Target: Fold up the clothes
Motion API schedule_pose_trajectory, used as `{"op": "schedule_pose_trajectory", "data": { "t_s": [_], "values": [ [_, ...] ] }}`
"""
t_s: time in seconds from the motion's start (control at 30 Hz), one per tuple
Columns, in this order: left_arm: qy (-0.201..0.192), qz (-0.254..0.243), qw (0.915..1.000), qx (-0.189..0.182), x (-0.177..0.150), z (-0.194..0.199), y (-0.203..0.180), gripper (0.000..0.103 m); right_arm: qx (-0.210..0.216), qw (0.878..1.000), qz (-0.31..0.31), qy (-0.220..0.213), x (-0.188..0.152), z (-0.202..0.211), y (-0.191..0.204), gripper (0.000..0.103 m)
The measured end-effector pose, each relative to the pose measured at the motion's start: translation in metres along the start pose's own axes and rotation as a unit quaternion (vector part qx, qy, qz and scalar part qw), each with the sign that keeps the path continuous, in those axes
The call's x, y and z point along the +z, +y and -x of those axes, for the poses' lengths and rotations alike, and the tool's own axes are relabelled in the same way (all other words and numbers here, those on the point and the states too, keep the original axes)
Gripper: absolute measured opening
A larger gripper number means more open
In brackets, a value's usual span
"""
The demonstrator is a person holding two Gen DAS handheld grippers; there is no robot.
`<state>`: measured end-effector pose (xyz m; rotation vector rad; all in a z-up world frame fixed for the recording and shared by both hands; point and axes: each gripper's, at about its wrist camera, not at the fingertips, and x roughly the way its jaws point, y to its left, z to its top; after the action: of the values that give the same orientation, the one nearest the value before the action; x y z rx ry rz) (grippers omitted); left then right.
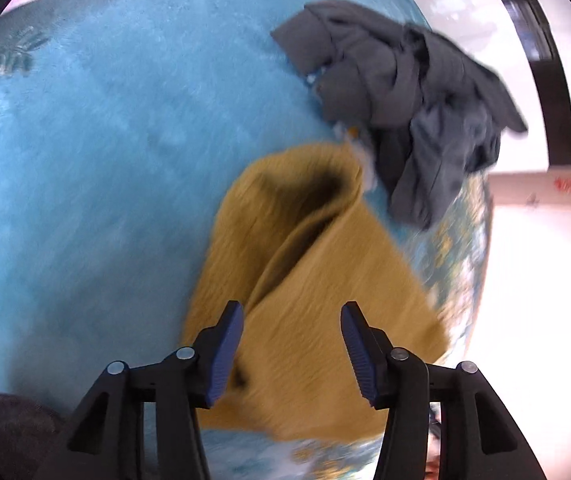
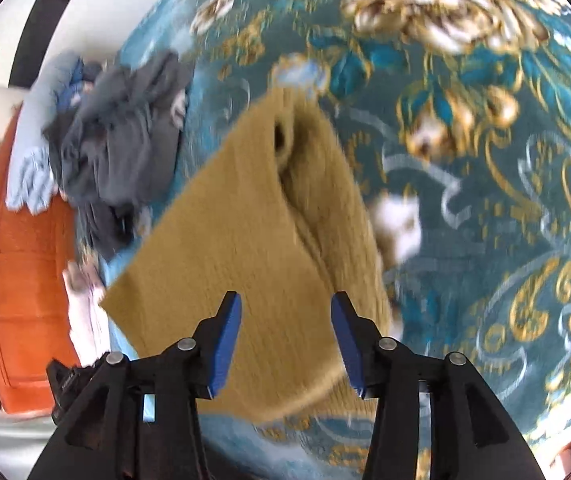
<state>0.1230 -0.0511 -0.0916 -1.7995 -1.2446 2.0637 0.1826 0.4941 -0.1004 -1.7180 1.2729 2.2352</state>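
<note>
A bed with a teal cover (image 1: 85, 152) — plain plush in one part, gold floral pattern (image 2: 465, 128) in another — carries the clothes. A mustard cloth (image 1: 305, 280) lies rumpled on it, a grey heap (image 1: 417, 112) near the edge — pale blue laundry (image 2: 33, 152) beside that.

Both wrist views look down, close over one mustard cloth (image 1: 309, 280).

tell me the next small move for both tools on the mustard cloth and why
Probably lower both and close on its near edge. The left tool and right tool are open above the mustard-yellow textured cloth, holding nothing, and it lies buckled with a raised fold on the teal blanket.
</note>
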Motion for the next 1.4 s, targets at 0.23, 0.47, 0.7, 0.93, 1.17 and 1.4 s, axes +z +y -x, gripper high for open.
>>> {"op": "schedule_pose_trajectory", "data": {
  "t_s": [0.23,0.47,0.7,0.93,1.17,1.4],
  "values": [
    [-0.002,0.083,0.9952,-0.052,0.06,-0.005,-0.008,0.061,0.024,0.998,-0.038,-0.048,0.05,-0.008,0.006,0.048],
    [0.011,0.107,0.9938,-0.029,0.086,-0.019,-0.004,0.061,0.021,0.997,-0.067,-0.04,0.078,-0.024,-0.001,0.048],
    [-0.003,0.116,0.9932,-0.01,0.097,-0.028,-0.001,0.026,0.014,0.997,-0.068,-0.025,0.09,-0.04,0.003,0.017],
    [-0.036,0.061,0.9974,0.018,0.106,-0.028,-0.004,0.017,-0.016,0.999,-0.023,-0.047,0.098,-0.035,0.01,0.011],
    [-0.036,0.083,0.9958,0.015,0.107,-0.037,0.02,0.017,-0.051,0.997,-0.054,-0.036,0.094,-0.06,-0.015,0.011],
    [-0.019,0.065,0.9976,-0.009,0.106,-0.026,0.017,0.022,-0.035,0.998,-0.054,-0.029,0.094,-0.055,-0.008,0.014]
  ]
}}
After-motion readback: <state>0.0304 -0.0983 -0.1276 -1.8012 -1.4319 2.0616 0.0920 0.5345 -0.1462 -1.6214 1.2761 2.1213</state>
